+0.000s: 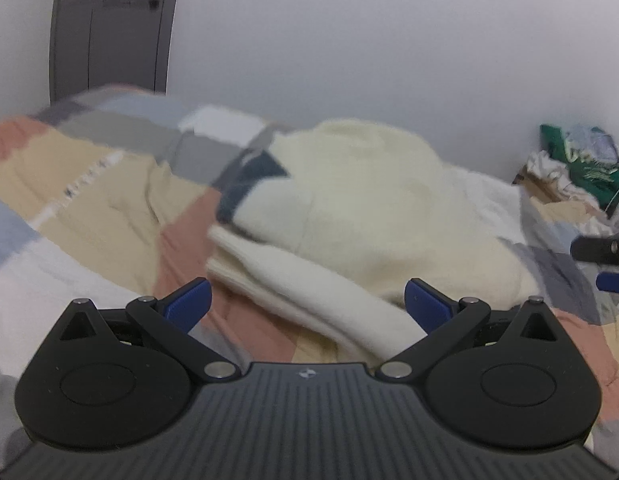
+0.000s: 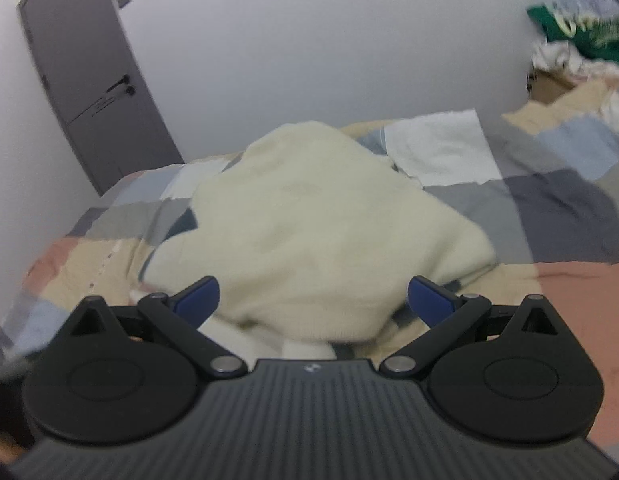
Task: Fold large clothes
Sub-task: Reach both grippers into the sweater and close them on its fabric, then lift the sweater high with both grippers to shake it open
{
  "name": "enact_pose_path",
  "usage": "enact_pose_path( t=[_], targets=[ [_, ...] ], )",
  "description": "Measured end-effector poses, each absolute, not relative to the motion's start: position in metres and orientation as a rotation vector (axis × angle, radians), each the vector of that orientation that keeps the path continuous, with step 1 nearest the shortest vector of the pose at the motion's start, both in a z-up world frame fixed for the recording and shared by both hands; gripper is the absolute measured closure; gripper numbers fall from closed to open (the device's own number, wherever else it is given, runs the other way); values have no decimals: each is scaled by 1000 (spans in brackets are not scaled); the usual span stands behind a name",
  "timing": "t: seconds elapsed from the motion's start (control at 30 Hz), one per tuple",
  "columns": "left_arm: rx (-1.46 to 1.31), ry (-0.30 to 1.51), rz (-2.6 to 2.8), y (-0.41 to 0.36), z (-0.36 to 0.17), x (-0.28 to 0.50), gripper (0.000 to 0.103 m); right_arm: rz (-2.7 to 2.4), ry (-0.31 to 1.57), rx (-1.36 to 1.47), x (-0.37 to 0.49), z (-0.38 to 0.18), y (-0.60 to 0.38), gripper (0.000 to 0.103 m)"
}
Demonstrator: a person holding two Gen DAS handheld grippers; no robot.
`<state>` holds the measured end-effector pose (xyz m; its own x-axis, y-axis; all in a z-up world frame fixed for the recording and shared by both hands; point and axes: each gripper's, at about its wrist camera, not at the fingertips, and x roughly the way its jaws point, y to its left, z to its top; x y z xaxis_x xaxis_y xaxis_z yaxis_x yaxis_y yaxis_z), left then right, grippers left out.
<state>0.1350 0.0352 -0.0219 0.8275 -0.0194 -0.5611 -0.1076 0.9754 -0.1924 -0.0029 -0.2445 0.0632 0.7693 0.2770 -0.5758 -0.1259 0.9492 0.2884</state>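
Observation:
A cream knitted sweater [image 1: 361,200] lies heaped on a patchwork bed cover [image 1: 81,184], with one sleeve [image 1: 317,292] stretched toward my left gripper. My left gripper [image 1: 307,300] is open and empty, just short of that sleeve. In the right wrist view the same sweater [image 2: 309,224] lies bunched in front of my right gripper [image 2: 313,300], which is open and empty just above its near edge. The right gripper's tip also shows at the right edge of the left wrist view [image 1: 605,256].
The bed cover [image 2: 549,200] fills the lower part of both views. A pile of clothes with a green garment [image 1: 581,160] sits at the far right by the white wall. A grey door [image 2: 93,92] stands at the far left.

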Motion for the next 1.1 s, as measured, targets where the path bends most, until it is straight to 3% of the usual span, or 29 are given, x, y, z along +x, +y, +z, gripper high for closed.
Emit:
enact_pose_path(
  t=[0.5,0.57,0.7,0.73,0.83,1.1],
  targets=[
    [-223,600,-7,45,-106,203,0,266,786,625,88,-54,-279,0],
    [-248,607,-14,49,-113,207,0,274,804,631,93,-62,-275,9],
    [-299,622,-27,57,-115,209,0,287,723,528,93,-47,-268,72],
    [-302,621,-26,58,-115,208,0,285,694,502,91,-41,-267,79],
    [-312,611,-27,60,-111,201,0,312,630,495,85,-28,-269,88],
    [-311,537,-54,58,-84,169,0,453,494,461,46,12,-269,91]
  ],
)
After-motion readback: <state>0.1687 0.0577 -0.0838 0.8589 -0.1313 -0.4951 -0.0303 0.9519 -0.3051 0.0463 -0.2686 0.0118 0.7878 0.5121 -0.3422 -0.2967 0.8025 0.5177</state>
